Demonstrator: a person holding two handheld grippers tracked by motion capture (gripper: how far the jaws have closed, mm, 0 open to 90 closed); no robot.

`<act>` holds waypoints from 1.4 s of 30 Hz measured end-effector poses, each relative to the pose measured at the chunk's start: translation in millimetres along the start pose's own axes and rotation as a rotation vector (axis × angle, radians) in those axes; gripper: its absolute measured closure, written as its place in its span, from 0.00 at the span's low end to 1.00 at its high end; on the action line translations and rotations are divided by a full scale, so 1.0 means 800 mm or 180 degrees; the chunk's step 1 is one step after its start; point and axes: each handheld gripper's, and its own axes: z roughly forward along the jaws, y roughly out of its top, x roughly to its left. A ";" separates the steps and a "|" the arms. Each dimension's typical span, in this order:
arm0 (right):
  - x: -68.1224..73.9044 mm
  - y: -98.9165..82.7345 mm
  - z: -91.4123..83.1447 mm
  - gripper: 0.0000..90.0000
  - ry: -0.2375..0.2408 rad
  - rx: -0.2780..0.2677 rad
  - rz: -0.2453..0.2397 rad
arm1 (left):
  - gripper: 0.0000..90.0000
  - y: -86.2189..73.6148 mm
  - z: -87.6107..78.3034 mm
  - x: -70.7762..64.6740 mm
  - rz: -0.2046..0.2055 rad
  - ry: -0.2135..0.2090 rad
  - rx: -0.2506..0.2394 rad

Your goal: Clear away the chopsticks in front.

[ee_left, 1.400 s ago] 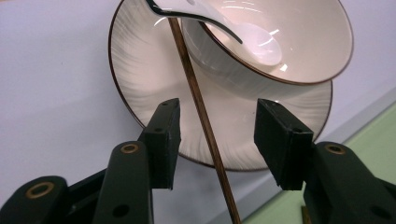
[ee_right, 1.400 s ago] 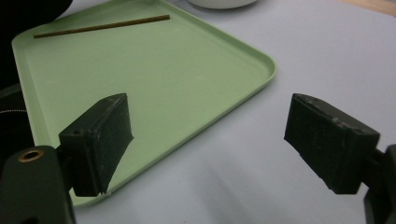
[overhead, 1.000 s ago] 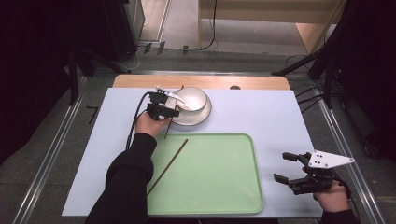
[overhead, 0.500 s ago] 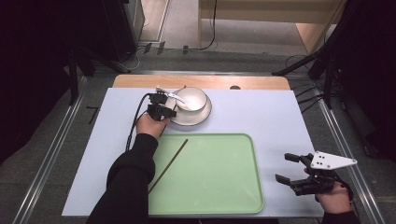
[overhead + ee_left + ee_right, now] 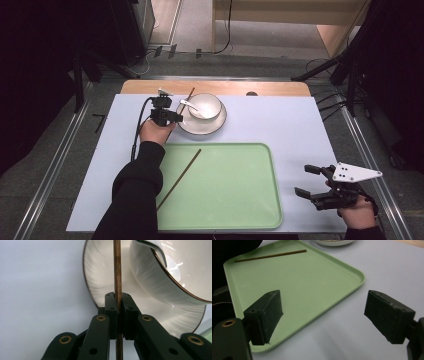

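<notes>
1 chopstick points straight ahead from left tool.

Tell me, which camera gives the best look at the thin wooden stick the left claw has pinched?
The left gripper view: the stick runs straight up between the left claw, clamped tight, beside the plate. In the high view it is a thin sliver behind that claw. The right gripper view looks at a different stick on the green tray.
</notes>
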 end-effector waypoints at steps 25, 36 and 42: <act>-0.001 0.004 0.006 0.17 0.0060 0.0019 -0.0054 | 0.96 -0.030 -0.109 0.006 -0.0039 -0.0109 -0.0264; -0.003 0.007 0.009 0.17 0.0089 0.0044 -0.0107 | 0.96 -0.060 -0.141 -0.025 0.0130 -0.0178 -0.0357; -0.004 0.008 0.012 0.17 0.0119 0.0052 -0.0127 | 0.96 -0.084 -0.151 -0.044 0.0215 -0.0255 -0.0390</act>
